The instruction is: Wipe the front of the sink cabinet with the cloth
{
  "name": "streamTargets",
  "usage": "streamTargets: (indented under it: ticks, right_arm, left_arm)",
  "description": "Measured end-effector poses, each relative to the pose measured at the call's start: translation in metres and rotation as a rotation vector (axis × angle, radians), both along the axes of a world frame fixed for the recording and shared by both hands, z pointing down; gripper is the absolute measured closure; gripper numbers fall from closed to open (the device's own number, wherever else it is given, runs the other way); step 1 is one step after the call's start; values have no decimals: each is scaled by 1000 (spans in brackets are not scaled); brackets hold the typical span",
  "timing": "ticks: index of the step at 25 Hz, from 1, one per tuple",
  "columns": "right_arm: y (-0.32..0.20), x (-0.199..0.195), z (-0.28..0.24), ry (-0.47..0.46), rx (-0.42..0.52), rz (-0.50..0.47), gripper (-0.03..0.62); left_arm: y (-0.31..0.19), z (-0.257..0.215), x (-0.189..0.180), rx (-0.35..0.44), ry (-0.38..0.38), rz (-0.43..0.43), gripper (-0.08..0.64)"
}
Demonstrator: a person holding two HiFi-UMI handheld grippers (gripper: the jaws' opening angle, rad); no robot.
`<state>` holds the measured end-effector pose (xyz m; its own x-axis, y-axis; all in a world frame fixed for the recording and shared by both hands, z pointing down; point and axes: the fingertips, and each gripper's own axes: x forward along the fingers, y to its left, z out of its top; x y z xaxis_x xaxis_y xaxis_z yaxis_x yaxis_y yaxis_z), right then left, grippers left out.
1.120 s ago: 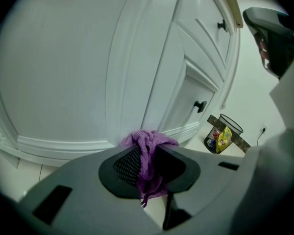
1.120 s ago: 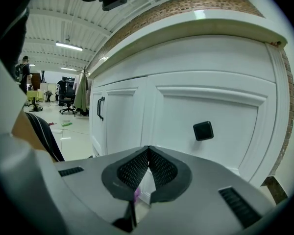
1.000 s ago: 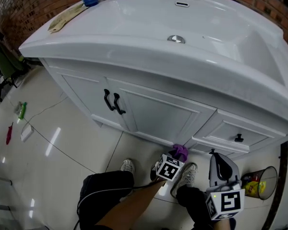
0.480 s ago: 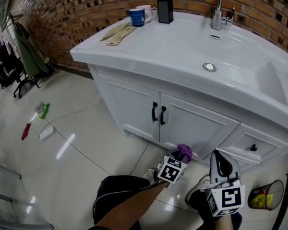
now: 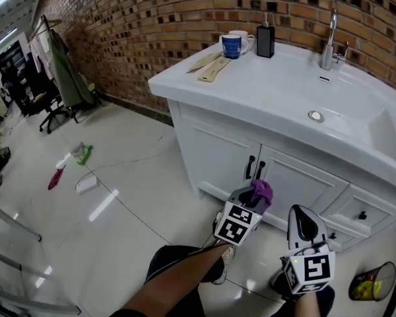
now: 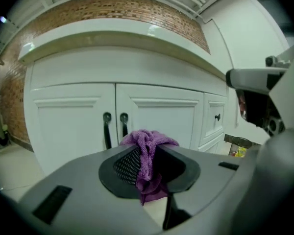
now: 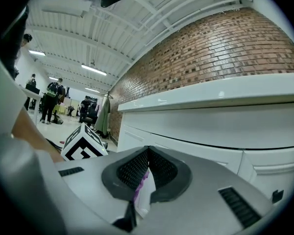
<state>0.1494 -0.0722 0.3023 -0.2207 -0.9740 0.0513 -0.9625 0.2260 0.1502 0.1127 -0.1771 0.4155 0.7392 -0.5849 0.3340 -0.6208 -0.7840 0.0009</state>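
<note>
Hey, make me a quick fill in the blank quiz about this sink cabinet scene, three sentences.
1. The left gripper is shut on a ___ cloth.
2. The cabinet doors carry two ___ handles.
3. A ___ mug stands on the countertop.
Missing words: purple; black; blue.

Glossy tiled floor under sink cabinet (bin beside, litter left)

The head view looks steeply down from above at the sink cabinet and floor. Both gripper views sit low and close, facing its white front, shared by all.
</note>
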Motion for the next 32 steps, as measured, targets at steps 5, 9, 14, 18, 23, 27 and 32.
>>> streamTargets:
  ticks: [5,9,14,18,23,27,32]
  right_arm:
    - [-6,-19,-13,-43,33,-24,591]
    - [-20,-31,-9,-34,30,-43,591]
    - [-44,-40,-3,-22,14,-31,591]
    - [-58,-43,3,-19,3,-19,591]
    - [-73,-52,21,4,-33,-29,591]
    - [-82,-55,30,7,-60,-35,591]
    - [-94,-56,31,-5,-65,-45,591]
  left_arm:
    - [-22,-57,-28,68,41,-63,472]
    - [-44,-91,-38,118,79,-82,472]
    - [-68,-101,-39,122,96,-80,472]
    - [-79,-102,-39,119,115,-80,472]
    - [-82,-88,-39,108,137,-73,472]
    - [-80,-69,-41,88,145,-65,472]
    - [-74,-60,-42,102,112,-46,472]
